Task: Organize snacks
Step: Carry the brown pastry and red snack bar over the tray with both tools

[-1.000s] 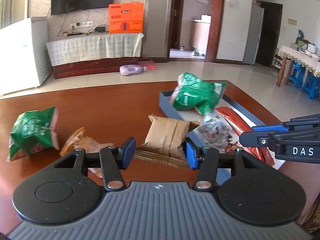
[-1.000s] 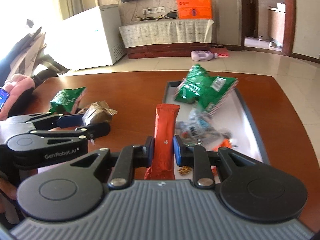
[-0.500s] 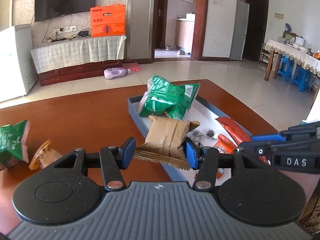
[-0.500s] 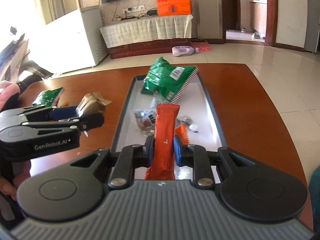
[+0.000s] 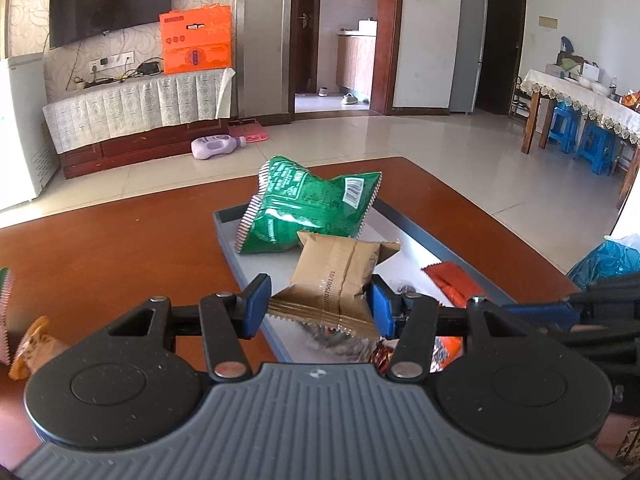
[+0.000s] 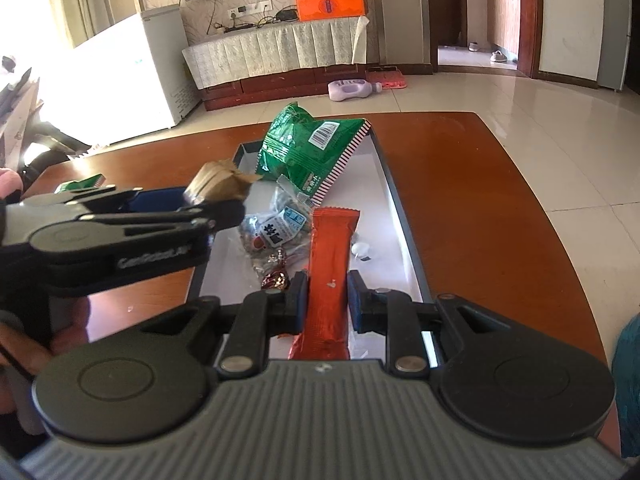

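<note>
The brown snack pack [image 5: 336,276] is pinched between the blue pads of the left gripper [image 5: 318,306], whose fingers are quite wide apart because the pack is fat. It hangs over the near left side of the gray tray [image 5: 228,240]. The red snack stick [image 6: 329,276] stands between the fingers of the right gripper [image 6: 327,300]. Those fingers sit close together with the stick between them, but a thin gap shows on each side, so I cannot tell if they squeeze it. The stick is over the near end of the tray [image 6: 404,232].

In the tray, a big green chip bag [image 6: 308,148] lies at the far end. A clear bag of small candies [image 6: 276,228] lies in the middle, just left of the stick.

Only the left view shows an orange pack [image 5: 28,348] on the brown table [image 5: 120,248], well left of the tray. Only the right view shows the label on the candies.
</note>
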`<action>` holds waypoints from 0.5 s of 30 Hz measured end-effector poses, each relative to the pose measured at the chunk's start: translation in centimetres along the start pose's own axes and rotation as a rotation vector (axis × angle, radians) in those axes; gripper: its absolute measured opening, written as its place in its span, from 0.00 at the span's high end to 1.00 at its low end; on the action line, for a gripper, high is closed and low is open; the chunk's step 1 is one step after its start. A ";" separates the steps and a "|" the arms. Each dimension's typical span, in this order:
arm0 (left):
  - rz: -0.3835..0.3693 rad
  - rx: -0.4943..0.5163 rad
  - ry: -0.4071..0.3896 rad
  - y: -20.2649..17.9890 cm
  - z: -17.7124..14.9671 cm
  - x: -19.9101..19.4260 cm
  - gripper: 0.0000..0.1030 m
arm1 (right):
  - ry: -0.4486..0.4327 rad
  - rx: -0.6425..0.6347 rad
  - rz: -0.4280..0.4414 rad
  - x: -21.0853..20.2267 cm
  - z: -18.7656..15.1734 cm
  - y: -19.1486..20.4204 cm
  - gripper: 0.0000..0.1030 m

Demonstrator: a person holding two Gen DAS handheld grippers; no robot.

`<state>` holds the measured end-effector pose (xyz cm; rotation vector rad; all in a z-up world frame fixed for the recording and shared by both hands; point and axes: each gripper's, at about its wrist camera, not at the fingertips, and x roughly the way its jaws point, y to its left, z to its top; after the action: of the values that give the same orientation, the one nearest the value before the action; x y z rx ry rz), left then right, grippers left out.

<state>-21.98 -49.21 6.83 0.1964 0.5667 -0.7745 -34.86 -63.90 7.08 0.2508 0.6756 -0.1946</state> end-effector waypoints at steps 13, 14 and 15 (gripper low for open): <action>-0.017 0.002 0.029 -0.8 0.9 6.0 0.43 | 0.035 -0.023 -0.012 1.3 -0.1 0.4 0.76; -0.016 0.004 0.030 -0.9 0.9 6.4 0.43 | 0.037 -0.025 -0.014 1.4 -0.1 0.5 0.76; -0.015 0.003 0.030 -0.9 0.9 6.6 0.43 | 0.037 -0.027 -0.015 1.5 -0.1 0.5 0.76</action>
<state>-18.41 -54.15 3.98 0.2073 0.5962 -0.7883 -33.61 -63.53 6.11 0.2243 0.7169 -0.1954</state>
